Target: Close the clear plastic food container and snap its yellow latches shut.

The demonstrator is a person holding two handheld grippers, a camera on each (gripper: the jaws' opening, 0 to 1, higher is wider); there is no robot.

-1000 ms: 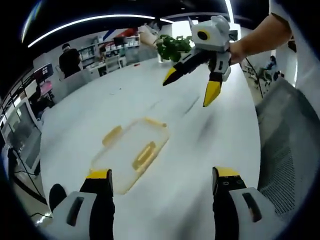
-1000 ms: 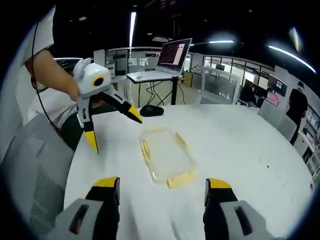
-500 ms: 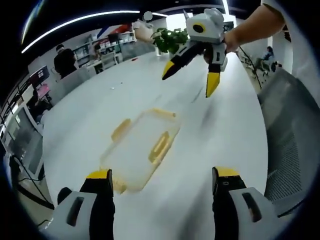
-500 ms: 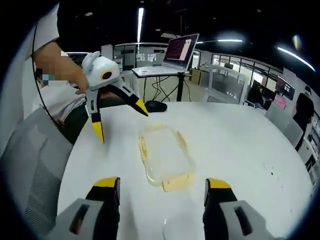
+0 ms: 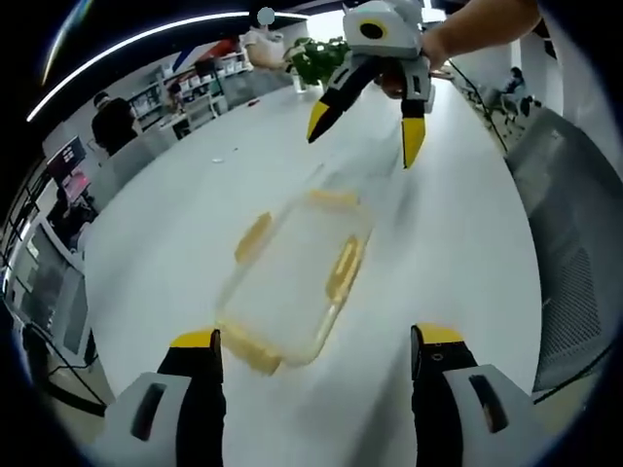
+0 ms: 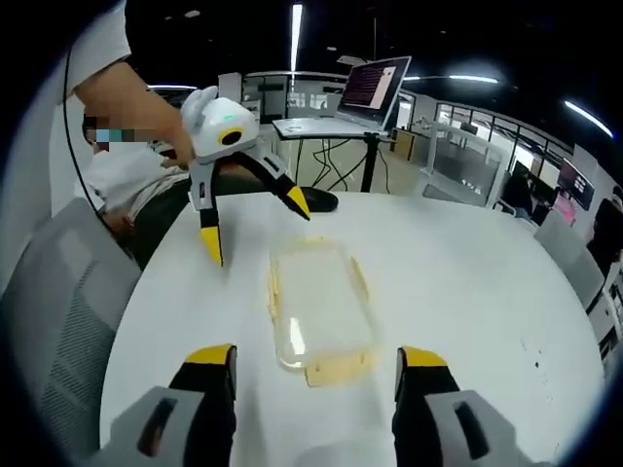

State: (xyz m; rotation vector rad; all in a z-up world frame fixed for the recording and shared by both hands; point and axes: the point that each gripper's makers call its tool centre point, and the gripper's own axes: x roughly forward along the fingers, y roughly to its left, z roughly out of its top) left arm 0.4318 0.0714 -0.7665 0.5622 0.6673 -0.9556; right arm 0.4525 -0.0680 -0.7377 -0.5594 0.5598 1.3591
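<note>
Item: clear plastic food container, the landmark, lying flat on a white round table; yellow latches along its rim. Contents: nothing discernible through the clear plastic.

Left gripper view: container blurred, just ahead of the left gripper, jaws spread wide, grasping nothing. Beyond the container, the right gripper hangs above the table, jaws released. Further off, a potted plant, shelving, a standing person.

Right gripper view: container sharper, directly ahead of the right gripper. Left gripper hangs above the container's far-left corner, jaws apart. Behind the container, a laptop on a stand; a grey chair left of it.
</note>
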